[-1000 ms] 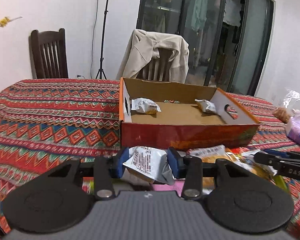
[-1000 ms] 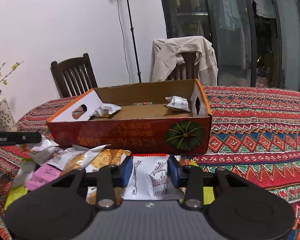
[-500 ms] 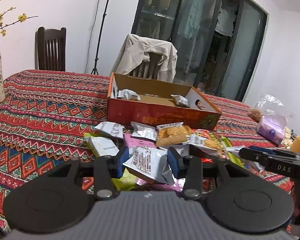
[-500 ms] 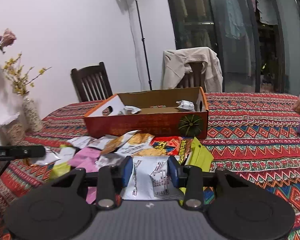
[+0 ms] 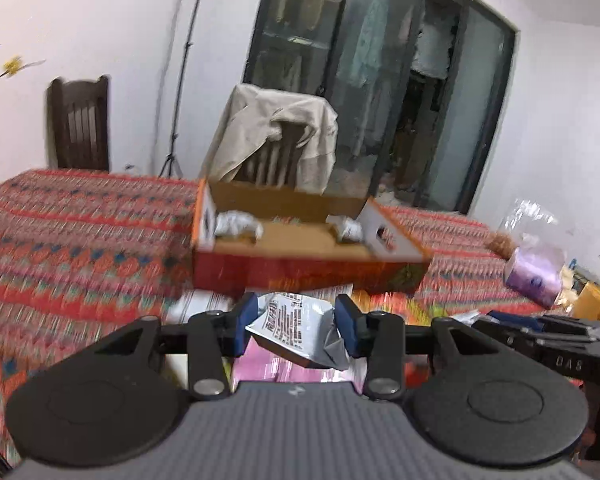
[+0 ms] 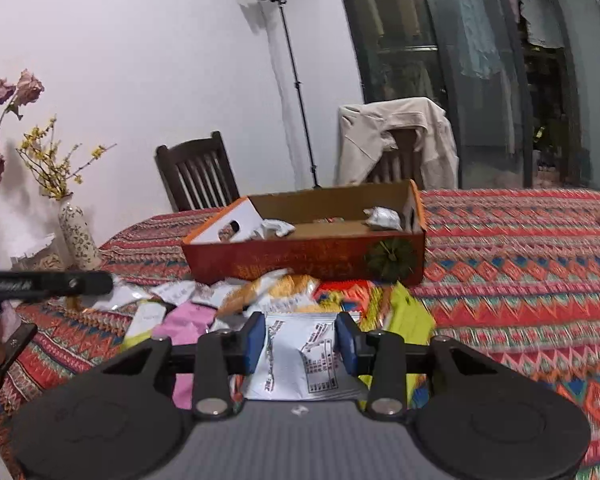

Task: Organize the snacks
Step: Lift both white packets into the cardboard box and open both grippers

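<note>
My left gripper (image 5: 298, 326) is shut on a silver snack packet (image 5: 300, 330) held above the table, in front of the cardboard box (image 5: 304, 268). My right gripper (image 6: 301, 342) is shut on a white snack packet (image 6: 302, 360) above a pile of loose snack packets (image 6: 260, 296). The open box (image 6: 300, 256) has a red front wall and holds two silver packets, one at the left end (image 6: 276, 227) and one at the right end (image 6: 382, 218). The right gripper's side shows in the left wrist view (image 5: 540, 340).
The table has a red patterned cloth (image 6: 520, 272). A flower vase (image 6: 78, 236) stands at its left edge. A purple bag (image 5: 534, 272) and other bags lie at the right. Two chairs (image 6: 198, 176), one draped with a jacket (image 6: 396, 140), stand behind the table.
Both grippers, each still holding its packet, pulled back from the box and have now moved toward it again. The left wrist view is blurred by motion.
</note>
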`<state>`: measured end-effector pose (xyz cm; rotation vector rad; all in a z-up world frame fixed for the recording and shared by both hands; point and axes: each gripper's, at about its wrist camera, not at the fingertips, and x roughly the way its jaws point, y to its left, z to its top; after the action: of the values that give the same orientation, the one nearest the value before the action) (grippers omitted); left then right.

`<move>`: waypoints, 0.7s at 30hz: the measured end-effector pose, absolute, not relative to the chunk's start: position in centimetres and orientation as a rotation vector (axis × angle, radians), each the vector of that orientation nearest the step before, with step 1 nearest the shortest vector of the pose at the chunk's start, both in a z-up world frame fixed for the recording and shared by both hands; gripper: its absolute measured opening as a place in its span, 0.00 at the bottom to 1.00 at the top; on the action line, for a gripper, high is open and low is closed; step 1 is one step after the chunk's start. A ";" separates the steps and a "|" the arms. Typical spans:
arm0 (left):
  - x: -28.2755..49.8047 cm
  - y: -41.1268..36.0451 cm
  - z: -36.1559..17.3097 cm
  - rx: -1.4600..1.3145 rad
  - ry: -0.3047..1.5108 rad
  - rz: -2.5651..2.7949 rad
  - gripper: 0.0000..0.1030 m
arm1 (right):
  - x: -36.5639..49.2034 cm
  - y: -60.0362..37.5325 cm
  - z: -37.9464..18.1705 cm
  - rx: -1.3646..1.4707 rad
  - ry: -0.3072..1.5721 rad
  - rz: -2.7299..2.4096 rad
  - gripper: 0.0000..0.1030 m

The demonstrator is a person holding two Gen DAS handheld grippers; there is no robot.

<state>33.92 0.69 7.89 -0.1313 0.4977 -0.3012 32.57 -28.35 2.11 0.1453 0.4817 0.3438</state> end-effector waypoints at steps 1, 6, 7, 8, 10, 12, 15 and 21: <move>35.4 0.6 8.5 -0.129 0.492 -0.312 0.42 | 33.3 -28.4 2.7 0.141 0.474 0.360 0.37; 45.6 -1.0 10.4 -0.078 0.521 -0.282 0.43 | 39.5 -27.6 6.6 0.042 0.419 0.422 0.37; 47.8 -1.3 10.5 -0.075 0.528 -0.270 0.43 | 41.5 -27.4 7.2 0.025 0.420 0.425 0.37; 50.3 -1.7 10.6 -0.071 0.534 -0.248 0.43 | 44.0 -27.2 7.7 0.009 0.432 0.425 0.37; 54.5 -2.2 10.5 -0.090 0.570 -0.233 0.43 | 48.8 -27.0 8.1 0.012 0.469 0.431 0.37; 58.6 -2.9 9.9 -0.104 0.610 -0.228 0.43 | 54.1 -26.6 8.1 0.015 0.528 0.426 0.37; 64.1 -4.3 8.1 -0.086 0.672 -0.178 0.43 | 61.4 -25.8 7.2 0.047 0.623 0.412 0.37; 70.2 -5.0 3.9 -0.094 0.811 -0.172 0.43 | 72.2 -24.0 2.5 0.029 0.809 0.320 0.37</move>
<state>70.21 -4.96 3.92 -0.0941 0.8112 -0.1718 72.17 -24.02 2.50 0.0288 0.8091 0.3204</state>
